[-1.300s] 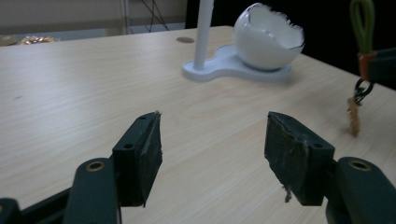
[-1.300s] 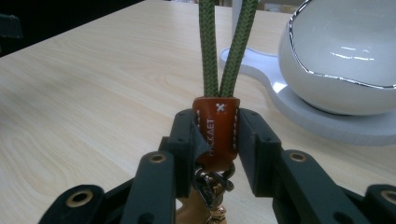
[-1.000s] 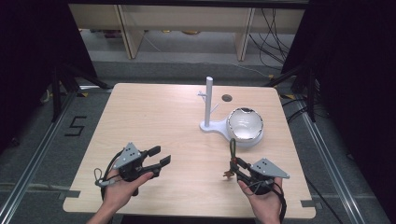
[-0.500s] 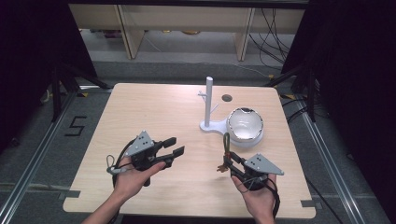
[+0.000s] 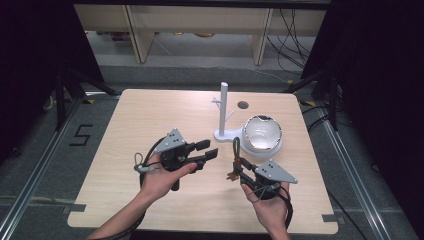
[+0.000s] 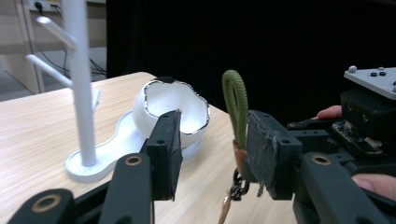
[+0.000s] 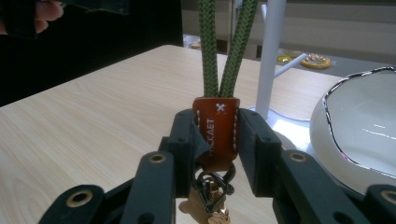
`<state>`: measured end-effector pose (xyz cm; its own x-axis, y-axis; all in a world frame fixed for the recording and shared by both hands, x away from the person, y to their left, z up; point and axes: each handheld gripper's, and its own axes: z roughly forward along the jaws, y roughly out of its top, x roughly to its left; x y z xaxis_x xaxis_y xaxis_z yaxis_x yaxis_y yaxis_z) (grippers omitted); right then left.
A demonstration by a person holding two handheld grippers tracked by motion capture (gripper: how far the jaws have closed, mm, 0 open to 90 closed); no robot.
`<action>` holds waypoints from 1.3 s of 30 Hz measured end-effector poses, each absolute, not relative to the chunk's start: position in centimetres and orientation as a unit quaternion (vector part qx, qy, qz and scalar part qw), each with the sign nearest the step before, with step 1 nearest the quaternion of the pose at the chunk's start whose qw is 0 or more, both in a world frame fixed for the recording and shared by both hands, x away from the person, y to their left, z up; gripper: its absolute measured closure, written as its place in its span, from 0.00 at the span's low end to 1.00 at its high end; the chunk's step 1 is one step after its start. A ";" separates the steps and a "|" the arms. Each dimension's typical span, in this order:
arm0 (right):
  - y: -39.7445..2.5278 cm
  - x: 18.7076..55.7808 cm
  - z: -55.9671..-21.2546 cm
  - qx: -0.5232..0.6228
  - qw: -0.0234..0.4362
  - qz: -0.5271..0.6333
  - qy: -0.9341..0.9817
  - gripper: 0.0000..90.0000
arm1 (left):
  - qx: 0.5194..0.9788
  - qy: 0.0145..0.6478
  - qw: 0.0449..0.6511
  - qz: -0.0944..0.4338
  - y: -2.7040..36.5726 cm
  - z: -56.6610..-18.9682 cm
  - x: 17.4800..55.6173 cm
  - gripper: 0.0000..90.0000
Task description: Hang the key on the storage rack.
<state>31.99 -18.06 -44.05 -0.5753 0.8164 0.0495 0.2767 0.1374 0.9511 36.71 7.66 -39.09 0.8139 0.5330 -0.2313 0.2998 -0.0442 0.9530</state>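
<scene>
Nearest the person, the right gripper (image 5: 239, 167) is clamped on the brown leather tab of a key strap (image 7: 216, 133), its green cord loop (image 5: 236, 148) standing upright and a small metal clasp hanging below the jaws. Over the last second this hand has lifted forward off the near edge and turned the loop up, toward the stand. The left gripper (image 5: 208, 151) has also come in from the near left and now sits just left of the loop, jaws parted and empty, the loop close by its right jaw. That looks like a hand-over, or steadying the loop before hanging. Farther back stands the white peg stand (image 5: 223, 111), with the white bowl (image 5: 262, 135) to its right on the table (image 5: 125, 130).
</scene>
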 end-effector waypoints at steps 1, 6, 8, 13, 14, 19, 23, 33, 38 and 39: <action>-18.1 32.0 -44.0 0.385 0.254 0.532 0.710 0.76 | 0.717 0.291 0.627 0.093 7.7 -39.1 36.7 0.61; -17.8 32.1 -43.8 0.381 0.256 0.537 0.708 0.76 | 0.720 0.287 0.626 0.085 6.3 -39.2 37.2 0.64; -17.7 32.1 -43.8 0.382 0.252 0.537 0.708 0.76 | 0.720 0.287 0.626 0.084 6.1 -39.2 37.3 0.64; -17.6 32.1 -43.7 0.383 0.254 0.537 0.707 0.76 | 0.717 0.289 0.628 0.085 5.8 -39.1 37.5 0.67; -17.5 32.2 -43.7 0.381 0.253 0.539 0.707 0.76 | 0.717 0.289 0.628 0.085 5.8 -39.1 37.5 0.67; -17.2 32.2 -43.7 0.378 0.256 0.541 0.706 0.76 | 0.714 0.291 0.630 0.088 5.6 -39.0 37.6 0.69; -16.7 32.5 -43.6 0.367 0.255 0.548 0.708 0.76 | 0.713 0.294 0.630 0.089 5.4 -39.0 37.7 0.72; -16.3 32.6 -43.7 0.373 0.253 0.540 0.711 0.76 | 0.715 0.294 0.629 0.083 4.7 -39.3 37.7 0.77; -16.2 32.6 -43.8 0.366 0.261 0.539 0.712 0.76 | 0.714 0.291 0.630 0.088 4.6 -39.1 37.6 0.90; -16.2 32.5 -43.7 0.371 0.256 0.536 0.714 0.76 | 0.716 0.290 0.629 0.088 4.6 -39.1 37.6 0.91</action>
